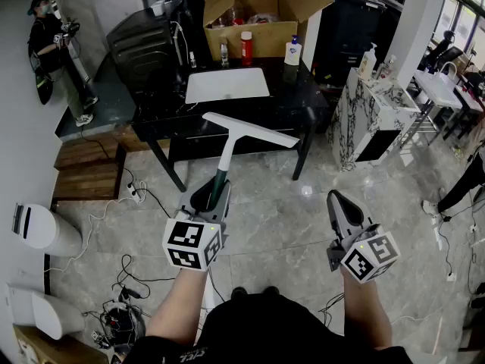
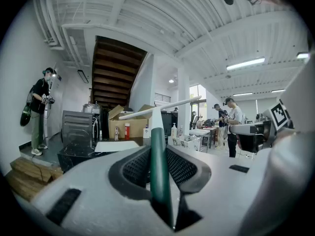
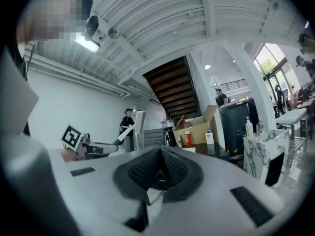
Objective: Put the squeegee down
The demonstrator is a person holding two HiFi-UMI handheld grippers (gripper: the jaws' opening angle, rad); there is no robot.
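My left gripper (image 1: pixel 211 198) is shut on the dark green handle of the squeegee (image 1: pixel 229 144), whose white stem and blade (image 1: pixel 250 130) stick out forward over the floor, short of the black table (image 1: pixel 303 101). In the left gripper view the green handle (image 2: pixel 158 166) runs between the two black pads, and the white blade (image 2: pixel 160 108) shows beyond. My right gripper (image 1: pixel 341 207) hangs at the right over the floor, jaws together with nothing between them; in its own view the pads (image 3: pixel 158 170) meet.
On the black table lie a white sheet (image 1: pixel 226 84), an open cardboard box (image 1: pixel 261 17) and several bottles (image 1: pixel 246 47). A marble-patterned cabinet (image 1: pixel 371 116) stands right of it. Cables (image 1: pixel 125 279) trail over the floor at left. People stand at the far left (image 1: pixel 57 48) and at the right.
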